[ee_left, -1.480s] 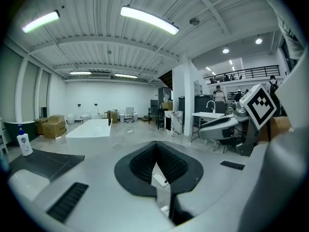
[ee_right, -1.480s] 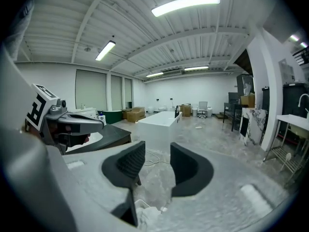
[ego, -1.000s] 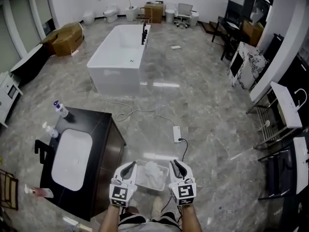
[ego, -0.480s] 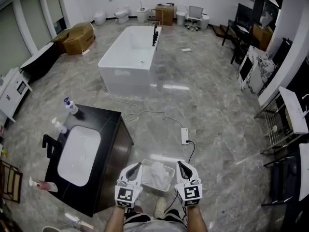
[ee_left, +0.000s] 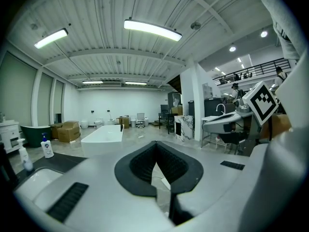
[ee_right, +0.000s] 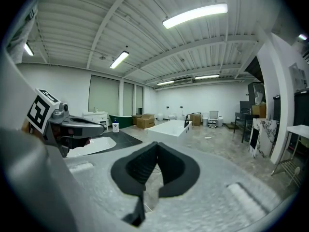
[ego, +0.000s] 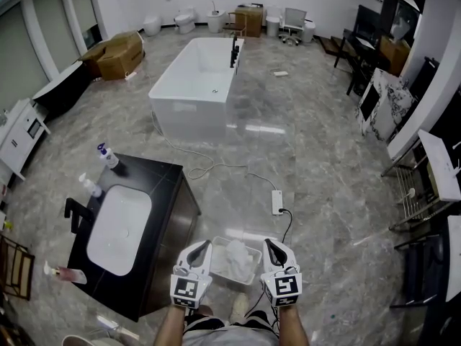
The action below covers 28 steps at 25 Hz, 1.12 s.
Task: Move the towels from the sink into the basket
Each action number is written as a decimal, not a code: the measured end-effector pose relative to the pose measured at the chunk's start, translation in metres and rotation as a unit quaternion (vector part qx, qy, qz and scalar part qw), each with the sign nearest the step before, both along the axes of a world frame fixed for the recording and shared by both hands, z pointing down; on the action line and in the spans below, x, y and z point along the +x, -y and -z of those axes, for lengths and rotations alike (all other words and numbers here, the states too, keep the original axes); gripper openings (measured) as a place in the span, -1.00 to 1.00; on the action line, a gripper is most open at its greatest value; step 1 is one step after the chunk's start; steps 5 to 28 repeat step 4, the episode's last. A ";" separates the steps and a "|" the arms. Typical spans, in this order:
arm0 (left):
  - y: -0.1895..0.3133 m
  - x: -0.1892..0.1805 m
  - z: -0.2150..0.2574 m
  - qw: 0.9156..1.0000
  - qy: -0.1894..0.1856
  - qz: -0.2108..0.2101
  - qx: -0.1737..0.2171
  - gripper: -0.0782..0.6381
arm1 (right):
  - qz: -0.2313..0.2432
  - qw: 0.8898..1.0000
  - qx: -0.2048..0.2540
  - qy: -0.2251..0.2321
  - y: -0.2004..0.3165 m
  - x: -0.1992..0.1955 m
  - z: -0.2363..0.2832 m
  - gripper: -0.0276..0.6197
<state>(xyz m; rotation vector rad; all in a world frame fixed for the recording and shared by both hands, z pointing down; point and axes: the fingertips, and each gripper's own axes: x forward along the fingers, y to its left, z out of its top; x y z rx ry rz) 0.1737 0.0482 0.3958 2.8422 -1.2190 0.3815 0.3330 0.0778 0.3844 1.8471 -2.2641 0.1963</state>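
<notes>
White towels [ego: 234,255] lie bunched in the pale plastic basket [ego: 245,279]. The basket stands on the grey marble floor [ego: 317,164], just beside the black vanity [ego: 169,215]. The person stands over it, with the left gripper [ego: 201,249] at one side of the basket and the right gripper [ego: 271,248] at the other. Both grippers are held up in the air, clear of the cloth. Each pair of jaws is pressed together at the tips and grips nothing. Along each gripper the dark pads meet in a point, and only floor shows through the gap beneath them.

The white oval sink [ego: 119,231] is set into the vanity top, well to the left of the basket. A black faucet [ego: 72,215] stands at its outer edge, and two pump bottles [ego: 106,156] stand at the far end of the counter.

Further off, a white freestanding bathtub [ego: 193,85] occupies the middle of the room. A white power strip [ego: 276,202] with its cable lies on the floor between tub and basket.
</notes>
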 end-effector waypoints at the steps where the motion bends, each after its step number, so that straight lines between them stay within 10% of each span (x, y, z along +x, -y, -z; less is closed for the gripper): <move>1: -0.001 -0.001 0.000 1.000 -0.001 0.000 0.000 -0.74 | 0.000 1.000 -0.001 -0.001 -0.001 -0.001 0.000 -0.92; 28: -0.003 -0.004 0.001 1.000 -0.003 -0.001 0.000 -0.74 | 0.002 1.000 0.001 -0.002 -0.002 -0.005 0.002 -0.92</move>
